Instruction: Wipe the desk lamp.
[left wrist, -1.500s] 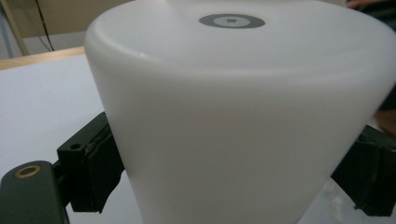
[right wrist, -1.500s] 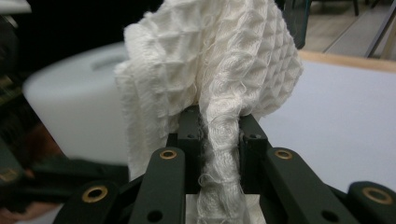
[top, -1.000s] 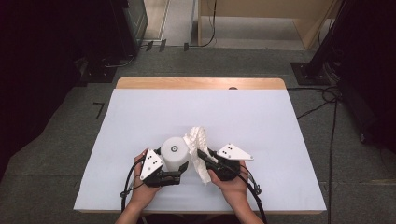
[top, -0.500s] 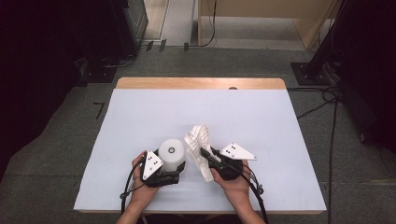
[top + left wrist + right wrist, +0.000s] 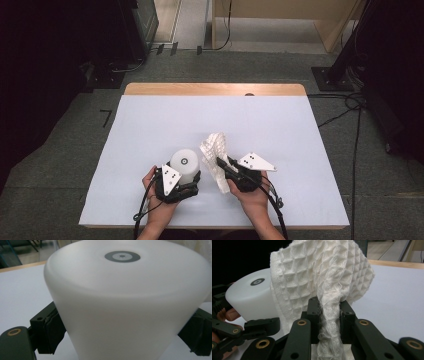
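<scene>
From the high view, the left gripper [image 5: 181, 186] is clamping a white upturned cup [image 5: 184, 163] that is standing base-up near the front edge of the table [image 5: 150, 125]. The right gripper [image 5: 223, 167] is pinching a white waffle cloth [image 5: 216, 150], and the cloth is rising up and away from its jaws, its long axis leaning toward the far side. The cloth is lying just to the right of the cup, near but apart, so the right hand is plainly the nearer one for wiping, and its way to the cup is leftward.

In the left gripper view, the cup [image 5: 130, 302] is sitting between the two black jaws, whose pads are pressing on its lower wall from either side; its base with a grey ring mark is facing up.

In the right gripper view, the jaws are squeezing a bunched strand of the cloth [image 5: 322, 275], which is fanning out above them. The cup [image 5: 252, 298] is showing to the left, behind the cloth's edge, with the left gripper [image 5: 244, 331] beneath it.
</scene>
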`<control>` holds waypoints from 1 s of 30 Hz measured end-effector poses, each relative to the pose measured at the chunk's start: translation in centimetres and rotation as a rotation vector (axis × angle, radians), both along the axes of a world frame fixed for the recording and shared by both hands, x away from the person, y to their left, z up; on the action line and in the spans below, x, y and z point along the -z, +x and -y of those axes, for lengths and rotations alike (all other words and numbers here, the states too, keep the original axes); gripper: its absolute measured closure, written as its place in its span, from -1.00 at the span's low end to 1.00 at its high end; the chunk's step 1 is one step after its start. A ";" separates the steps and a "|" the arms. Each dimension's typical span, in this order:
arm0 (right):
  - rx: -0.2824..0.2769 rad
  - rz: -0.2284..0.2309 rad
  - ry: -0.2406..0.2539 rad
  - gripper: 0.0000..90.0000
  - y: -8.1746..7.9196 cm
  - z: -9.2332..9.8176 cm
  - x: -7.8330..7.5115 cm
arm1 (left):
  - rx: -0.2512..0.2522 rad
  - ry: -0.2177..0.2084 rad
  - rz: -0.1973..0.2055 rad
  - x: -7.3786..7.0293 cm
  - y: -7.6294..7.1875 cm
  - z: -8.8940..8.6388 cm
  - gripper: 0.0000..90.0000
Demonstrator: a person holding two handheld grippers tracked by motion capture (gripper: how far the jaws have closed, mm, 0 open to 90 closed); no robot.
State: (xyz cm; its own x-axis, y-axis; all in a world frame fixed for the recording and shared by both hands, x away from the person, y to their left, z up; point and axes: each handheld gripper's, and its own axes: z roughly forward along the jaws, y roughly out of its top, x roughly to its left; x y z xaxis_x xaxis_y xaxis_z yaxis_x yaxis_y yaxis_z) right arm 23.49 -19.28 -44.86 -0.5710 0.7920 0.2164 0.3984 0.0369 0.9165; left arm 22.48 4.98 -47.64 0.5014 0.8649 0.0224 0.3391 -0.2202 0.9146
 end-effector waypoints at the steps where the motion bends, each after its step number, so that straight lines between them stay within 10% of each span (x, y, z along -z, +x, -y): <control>1: -0.001 0.003 0.002 0.69 0.0 0.0 -0.1 | 0.009 -0.007 -0.009 -0.1 0.1 -0.1 -0.81; 12: -0.050 0.041 0.032 0.69 -0.7 -1.1 -1.5 | 0.269 -0.128 -0.030 -1.9 -0.5 0.4 -0.81; 26: -0.083 -0.039 -0.042 0.69 -0.4 -2.4 0.7 | 0.257 -0.285 -0.020 -4.0 0.4 -2.8 -0.81; 30: -0.078 0.001 -0.013 0.69 -0.6 -2.2 -0.5 | 0.280 -0.244 -0.043 -3.5 0.6 -2.4 -0.81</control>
State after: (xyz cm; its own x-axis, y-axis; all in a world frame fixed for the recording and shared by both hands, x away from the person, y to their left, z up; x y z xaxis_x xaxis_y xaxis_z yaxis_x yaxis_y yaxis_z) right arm 22.85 -17.11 -44.34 -0.6316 0.7476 0.2056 0.3932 0.0803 0.9160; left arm 23.09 7.40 -44.13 0.7153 0.6713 -0.1941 0.3359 -0.0868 0.9379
